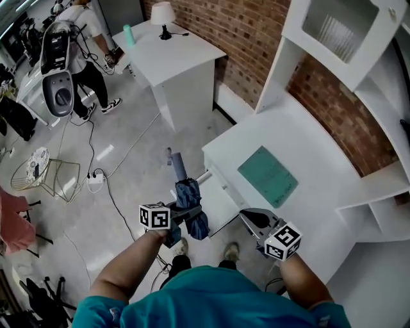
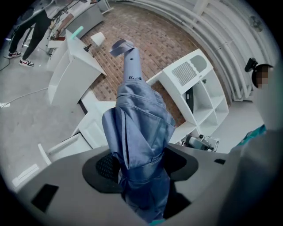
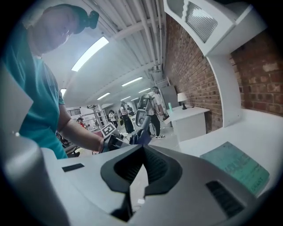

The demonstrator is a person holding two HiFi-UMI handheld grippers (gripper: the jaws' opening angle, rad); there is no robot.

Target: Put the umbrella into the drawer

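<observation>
At the white desk: we are standing close against its front edge, and a brick wall is rising behind it.
Side table: it is standing well apart on the left, carrying a lamp.
Drawer: it is sitting pulled out of the desk front, between our two grippers.
Teal mat: it is lying flat on the desktop behind the drawer.
Umbrella: folded and blue, it is sitting in our left gripper with its grey handle pointing away from us. It is hanging over the floor just left of the drawer, outside it.
Forearms: our left forearm and right forearm are both reaching forward, tipped slightly down.
Left gripper: its jaws are standing wide, pressing the bunched canopy from both sides.
Right gripper: its jaws are meeting at the tips, carrying nothing. We are holding it over the desk edge, just right of the drawer.
</observation>
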